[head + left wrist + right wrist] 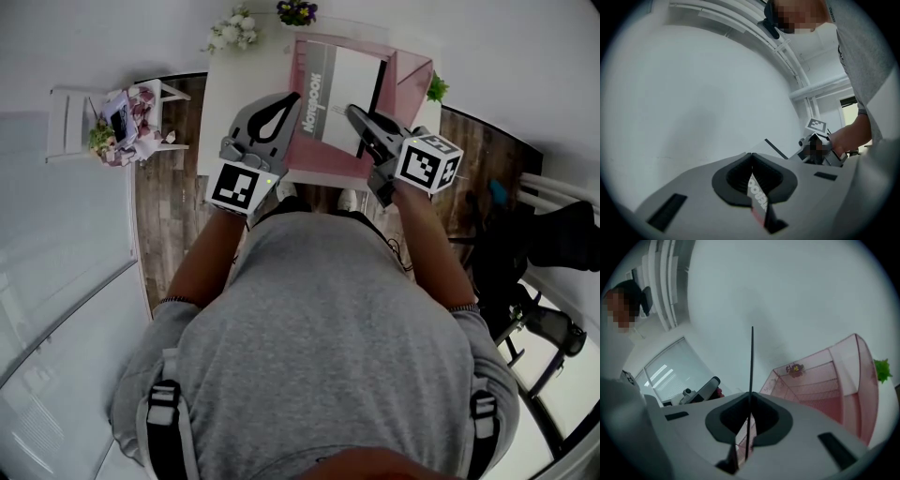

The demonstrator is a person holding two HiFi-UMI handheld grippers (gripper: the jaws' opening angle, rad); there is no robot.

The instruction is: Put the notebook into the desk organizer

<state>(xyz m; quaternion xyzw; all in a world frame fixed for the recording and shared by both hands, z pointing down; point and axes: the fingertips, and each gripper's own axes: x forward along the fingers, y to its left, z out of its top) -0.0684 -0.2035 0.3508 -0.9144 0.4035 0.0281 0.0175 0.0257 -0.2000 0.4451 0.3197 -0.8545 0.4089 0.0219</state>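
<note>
A grey and white notebook [339, 92] with "Notebook" printed on its cover is held over the pink mesh desk organizer [413, 79] on the white table [232, 82]. My left gripper [292, 101] is shut on the notebook's left edge, and the printed cover [757, 198] shows between its jaws [751, 158]. My right gripper [356, 114] is shut on the right edge. In the right gripper view the notebook [752, 357] stands edge-on as a thin dark line rising from the jaws [750, 395], with the organizer [834, 377] just to the right and below.
White flowers [233, 29] and purple flowers [297, 11] stand at the table's far edge, and a small green plant [436, 89] is beside the organizer. A white stand with flowers and small items [122, 122] is at the left. Dark equipment [553, 242] stands at the right.
</note>
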